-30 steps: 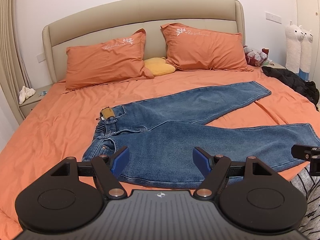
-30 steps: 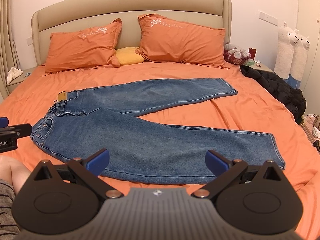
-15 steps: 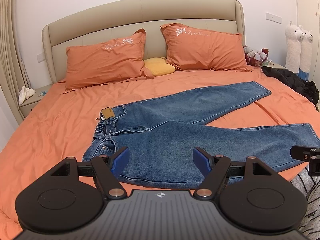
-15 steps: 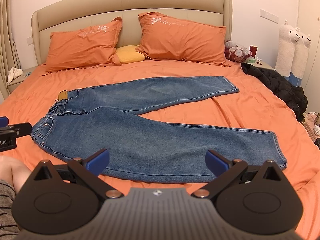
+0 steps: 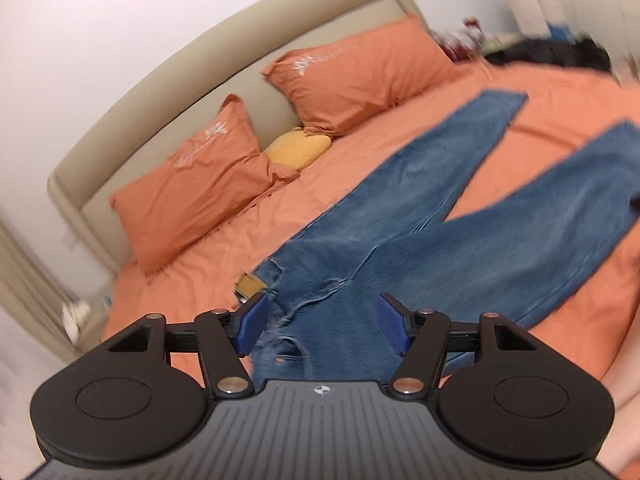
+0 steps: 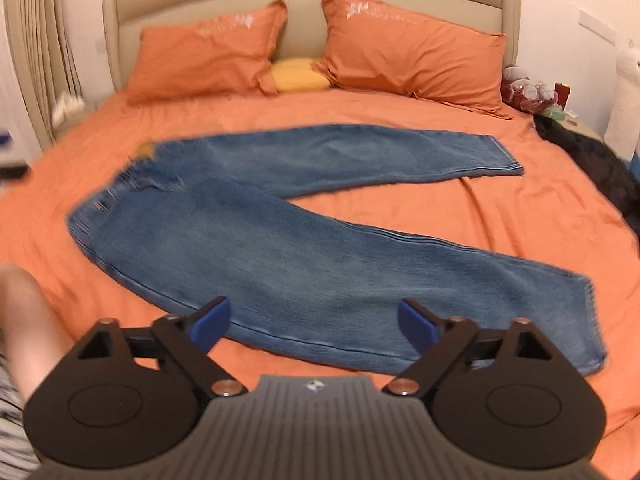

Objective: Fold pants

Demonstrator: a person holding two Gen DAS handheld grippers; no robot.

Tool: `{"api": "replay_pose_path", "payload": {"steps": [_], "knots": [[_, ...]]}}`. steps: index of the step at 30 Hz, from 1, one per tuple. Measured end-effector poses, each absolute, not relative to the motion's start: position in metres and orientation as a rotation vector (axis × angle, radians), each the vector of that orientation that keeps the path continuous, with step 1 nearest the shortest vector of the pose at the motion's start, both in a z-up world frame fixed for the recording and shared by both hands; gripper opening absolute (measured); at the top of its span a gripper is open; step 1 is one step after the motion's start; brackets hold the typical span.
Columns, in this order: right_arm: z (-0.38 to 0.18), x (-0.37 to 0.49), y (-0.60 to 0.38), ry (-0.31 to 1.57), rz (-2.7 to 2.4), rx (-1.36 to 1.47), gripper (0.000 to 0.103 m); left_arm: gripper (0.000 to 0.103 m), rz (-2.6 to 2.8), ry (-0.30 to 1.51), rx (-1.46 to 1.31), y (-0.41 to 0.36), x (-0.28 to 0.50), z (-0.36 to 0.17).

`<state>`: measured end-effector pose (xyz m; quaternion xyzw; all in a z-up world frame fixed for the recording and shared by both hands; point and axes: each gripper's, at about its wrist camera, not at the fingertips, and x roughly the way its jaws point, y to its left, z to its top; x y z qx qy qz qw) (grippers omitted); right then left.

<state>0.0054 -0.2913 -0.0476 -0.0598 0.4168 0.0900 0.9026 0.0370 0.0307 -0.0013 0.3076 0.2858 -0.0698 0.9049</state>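
On the bed: jeans (image 6: 304,240) spread flat across the orange sheet (image 6: 520,208), waist left, legs splayed right.
Left gripper (image 5: 322,322): over the waistband, jaws wide, just been narrowing, holding nothing.
Right gripper (image 6: 316,322): above the near leg, jaws wide, just been narrowing, empty.

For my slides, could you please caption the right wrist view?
Open right gripper above jeans spread flat on an orange bed.

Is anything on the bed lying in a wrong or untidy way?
The jeans lie unfolded, legs splayed apart in a V. A dark garment is heaped at the bed's right edge. Nothing looks damaged or spilled.
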Motion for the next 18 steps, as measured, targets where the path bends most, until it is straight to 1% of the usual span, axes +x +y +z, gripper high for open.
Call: {"api": "replay_pose_path", "payload": {"steps": [1,2,3,5,6,8,13,18], "knots": [[-0.051,0.011,-0.292,0.873,0.193,-0.145,0.065,0.073,-0.181,0.588,0.685,0.035,0.041,-0.002],[-0.055,0.016,-0.293,0.889,0.203,-0.163,0.057,0.073,-0.202,0.581,0.720,0.039,0.044,-0.005],[-0.060,0.021,-0.292,0.908,0.218,-0.181,0.054,0.073,-0.212,0.577,0.764,0.044,0.049,-0.007],[-0.069,0.030,-0.286,0.936,0.250,-0.223,0.045,0.073,-0.246,0.610,0.842,0.054,0.062,-0.013],[-0.075,0.032,-0.281,0.943,0.266,-0.246,0.043,0.073,-0.276,0.628,0.870,0.059,0.068,-0.018],[-0.088,0.038,-0.270,0.968,0.298,-0.299,0.034,0.073,-0.317,0.630,0.944,0.066,0.077,-0.033],[-0.123,0.050,-0.247,1.047,0.362,-0.369,0.028,0.073,-0.419,0.697,1.104,0.083,0.105,-0.077],[-0.148,0.060,-0.233,1.117,0.384,-0.404,0.027,0.073,-0.544,0.780,1.254,0.093,0.123,-0.130]]}}
